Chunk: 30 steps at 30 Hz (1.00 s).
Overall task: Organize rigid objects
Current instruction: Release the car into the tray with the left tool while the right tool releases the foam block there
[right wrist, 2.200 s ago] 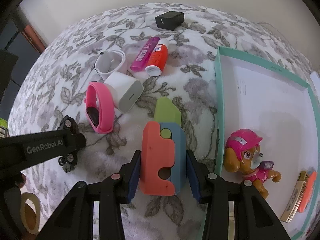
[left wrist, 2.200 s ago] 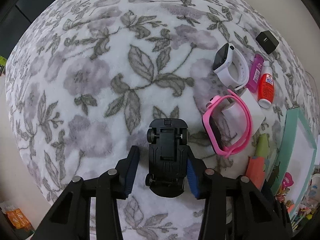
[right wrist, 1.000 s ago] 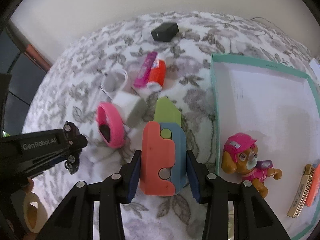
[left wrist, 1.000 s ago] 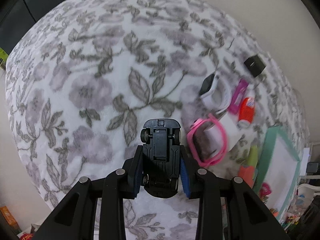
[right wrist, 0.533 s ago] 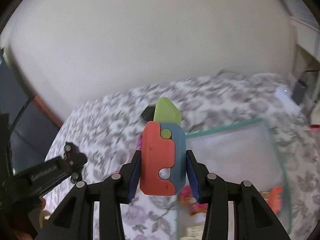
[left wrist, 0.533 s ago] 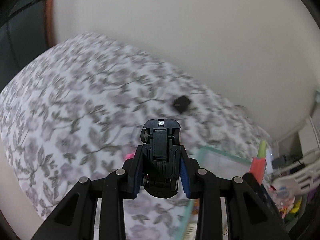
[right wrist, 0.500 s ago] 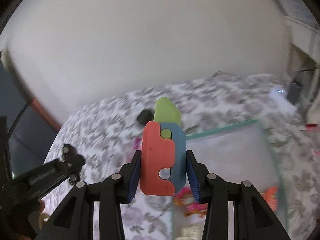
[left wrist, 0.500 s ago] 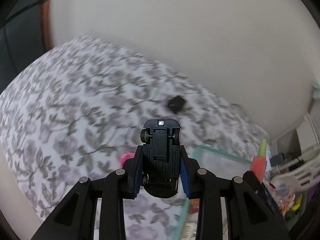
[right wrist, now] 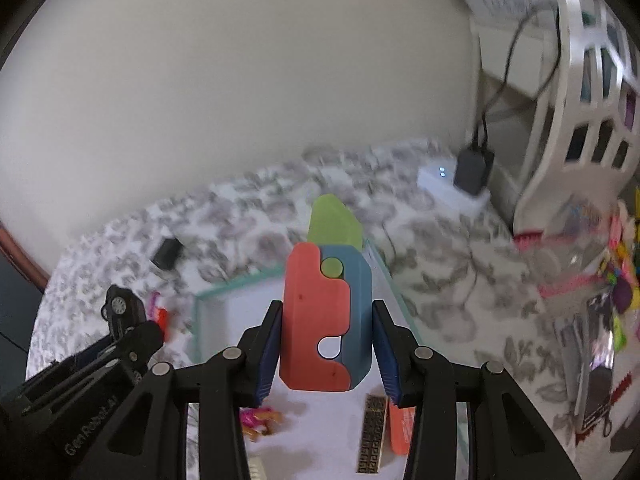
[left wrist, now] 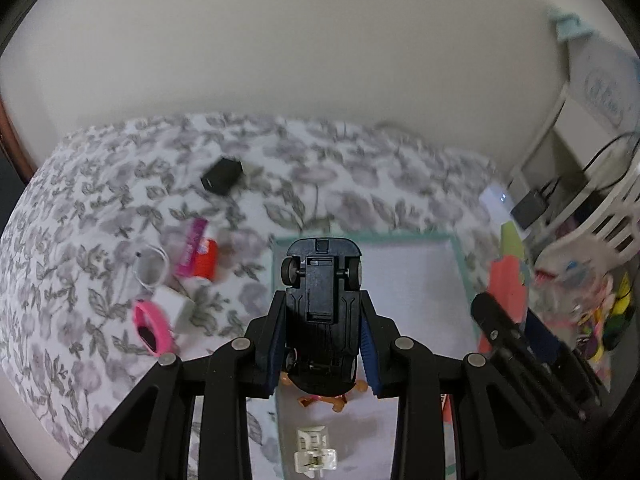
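Left gripper [left wrist: 323,344] clamped on black toy car [left wrist: 322,312], underside up, wheels showing, held above teal-rimmed tray [left wrist: 460,264] on floral blanket [left wrist: 80,240]. Right gripper [right wrist: 326,354] clamped on red, blue and green toy knife [right wrist: 324,312], green blade tip pointing away, also over the tray. Below in tray: small orange-legged figure [left wrist: 320,399], white clip [left wrist: 314,454], patterned gold-black bar [right wrist: 371,436]. Outside on blanket: pink band [left wrist: 154,330], white charger block [left wrist: 174,306], black cube [left wrist: 222,176].

Charger [left wrist: 222,176] left of tray [left wrist: 459,268]
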Motion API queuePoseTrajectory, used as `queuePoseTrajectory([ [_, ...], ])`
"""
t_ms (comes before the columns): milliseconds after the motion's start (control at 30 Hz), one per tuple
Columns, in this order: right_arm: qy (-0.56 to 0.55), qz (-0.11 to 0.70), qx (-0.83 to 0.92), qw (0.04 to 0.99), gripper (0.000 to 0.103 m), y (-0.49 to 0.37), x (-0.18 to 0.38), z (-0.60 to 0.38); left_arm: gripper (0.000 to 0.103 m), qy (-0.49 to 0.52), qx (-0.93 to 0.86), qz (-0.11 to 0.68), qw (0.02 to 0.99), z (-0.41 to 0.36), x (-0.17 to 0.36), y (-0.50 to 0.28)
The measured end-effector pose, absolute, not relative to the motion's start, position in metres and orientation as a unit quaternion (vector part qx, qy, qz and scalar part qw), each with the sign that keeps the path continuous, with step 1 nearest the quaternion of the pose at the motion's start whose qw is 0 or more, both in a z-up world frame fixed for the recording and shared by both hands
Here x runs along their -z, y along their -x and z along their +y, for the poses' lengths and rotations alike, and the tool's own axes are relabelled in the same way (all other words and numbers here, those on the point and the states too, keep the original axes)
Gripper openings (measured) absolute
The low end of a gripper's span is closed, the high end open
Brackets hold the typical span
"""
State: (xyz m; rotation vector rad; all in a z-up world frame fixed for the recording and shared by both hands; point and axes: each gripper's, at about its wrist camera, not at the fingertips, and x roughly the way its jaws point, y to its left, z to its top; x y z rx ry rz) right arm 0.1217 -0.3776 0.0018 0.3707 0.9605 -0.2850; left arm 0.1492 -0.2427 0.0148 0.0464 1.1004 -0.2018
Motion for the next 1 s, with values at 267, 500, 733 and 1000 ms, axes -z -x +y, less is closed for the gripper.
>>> queuePoseTrajectory([
  [267, -0.186, 0.527, 0.151, 0.815, 0.045, -0.119, 0.056, -0.387, 0.034, -0.02, 0.087, 0.572, 0.815, -0.255, 0.043, -0.159],
  [500, -0.195, 0.554, 0.147, 0.796, 0.045, -0.117, 0.084, -0.388, 0.034, -0.025, 0.087, 0.59, 0.802, -0.255, 0.064, -0.16],
  [733, -0.208, 0.567, 0.144, 0.784, 0.046, -0.114, 0.094, -0.389, 0.034, -0.018, 0.094, 0.603, 0.792, -0.254, 0.073, -0.163],
  [1000, -0.202, 0.573, 0.143, 0.781, 0.046, -0.118, 0.091, -0.386, 0.04, -0.01, 0.107, 0.601, 0.792, -0.254, 0.066, -0.163],
])
